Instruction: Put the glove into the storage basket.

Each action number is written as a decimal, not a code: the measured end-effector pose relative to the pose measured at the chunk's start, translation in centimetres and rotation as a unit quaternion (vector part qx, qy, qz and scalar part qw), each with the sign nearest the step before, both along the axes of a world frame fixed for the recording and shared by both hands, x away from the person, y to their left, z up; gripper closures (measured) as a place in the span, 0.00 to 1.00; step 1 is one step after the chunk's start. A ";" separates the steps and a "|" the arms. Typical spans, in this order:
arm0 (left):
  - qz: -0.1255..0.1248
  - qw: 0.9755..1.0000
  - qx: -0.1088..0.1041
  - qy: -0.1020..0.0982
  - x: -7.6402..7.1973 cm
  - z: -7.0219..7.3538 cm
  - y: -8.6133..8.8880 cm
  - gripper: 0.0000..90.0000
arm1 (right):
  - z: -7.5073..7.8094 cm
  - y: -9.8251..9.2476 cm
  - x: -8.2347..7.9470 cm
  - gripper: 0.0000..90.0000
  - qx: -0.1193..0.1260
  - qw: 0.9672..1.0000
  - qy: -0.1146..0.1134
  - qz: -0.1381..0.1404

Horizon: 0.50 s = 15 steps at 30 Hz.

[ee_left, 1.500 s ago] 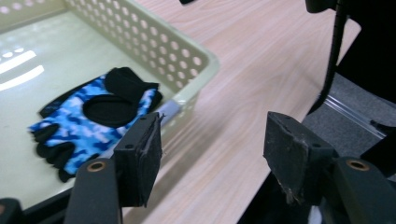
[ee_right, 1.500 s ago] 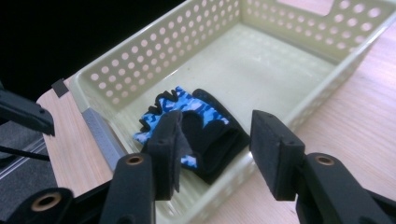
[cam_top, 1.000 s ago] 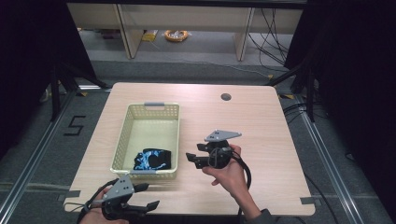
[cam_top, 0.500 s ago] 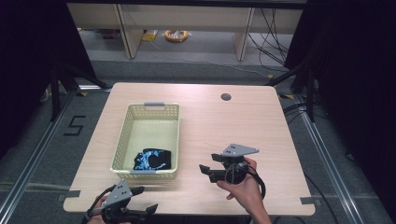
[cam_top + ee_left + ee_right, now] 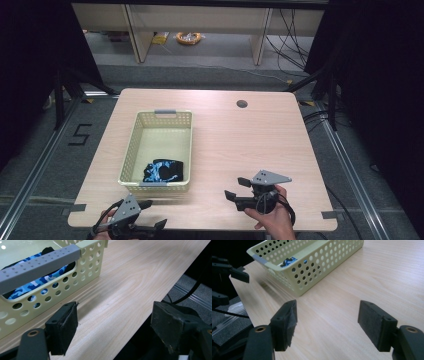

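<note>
A pale yellow perforated basket [image 5: 131, 150] with grey handles stands on the left half of the wooden table. A blue camouflage and black cloth [image 5: 162, 170] lies in its near end. My left gripper [image 5: 155, 214] hovers at the table's front edge, just in front of the basket [image 5: 82, 270]. Its jaws [image 5: 115, 322] are open and hold nothing. My right gripper [image 5: 235, 188] is low over the table, right of the basket and pointing left toward it [image 5: 312, 272]. Its jaws [image 5: 327, 315] are open and hold nothing. Both grippers' jaws have just been opening.
The table [image 5: 240, 145] has a round cable hole [image 5: 242, 104] at the far right. Its front edge runs right under the left gripper. A tape mark shaped like a 5 [image 5: 80, 134] is on the floor at the left. Black cables [image 5: 330, 120] trail off the table's right side.
My right gripper has come away from the basket's side, toward the table's front edge and lower. The left gripper has stayed at the front left corner.
</note>
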<state>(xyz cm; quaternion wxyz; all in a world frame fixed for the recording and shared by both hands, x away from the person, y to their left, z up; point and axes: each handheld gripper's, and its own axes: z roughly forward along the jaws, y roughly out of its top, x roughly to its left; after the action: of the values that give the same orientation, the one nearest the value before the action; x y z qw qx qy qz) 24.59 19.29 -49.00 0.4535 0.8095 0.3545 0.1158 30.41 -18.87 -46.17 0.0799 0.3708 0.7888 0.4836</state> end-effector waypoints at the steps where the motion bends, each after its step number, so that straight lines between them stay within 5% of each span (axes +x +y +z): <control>1: 0.001 1.000 0.000 0.001 0.0 0.0 0.0 0.23 | -0.2 -0.1 -0.1 0.34 0.003 1.000 -0.004 0.003; 2: -0.001 1.000 -0.001 0.003 0.0 -0.1 0.0 0.23 | -0.2 -0.2 -0.6 0.33 0.000 1.000 0.013 -0.007; 6: -0.006 1.000 -0.002 0.003 0.0 -0.2 -0.1 0.23 | -1.2 -0.5 -0.7 0.32 -0.006 1.000 -0.006 0.001; 7: -0.009 1.000 0.003 0.005 0.0 -0.2 0.0 0.23 | -1.3 -0.5 -1.0 0.32 -0.004 1.000 0.008 -0.003; 8: -0.005 1.000 0.005 0.001 0.0 -0.3 0.0 0.23 | -1.5 -0.6 -0.9 0.31 -0.013 1.000 -0.007 0.004; 9: -0.010 1.000 0.004 0.008 0.0 -0.3 0.0 0.23 | -1.7 -0.5 -1.1 0.31 -0.005 1.000 0.010 -0.001; 15: -0.009 1.000 0.012 0.016 0.1 -0.6 -0.1 0.23 | -2.1 -0.6 -1.8 0.29 -0.016 1.000 0.014 0.008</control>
<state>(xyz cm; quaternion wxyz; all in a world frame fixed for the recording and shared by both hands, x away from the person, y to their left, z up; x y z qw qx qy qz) 24.64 19.18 -49.61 0.4392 0.8198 0.3528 0.1027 28.65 -19.50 -48.29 0.0705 0.3698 0.8004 0.4665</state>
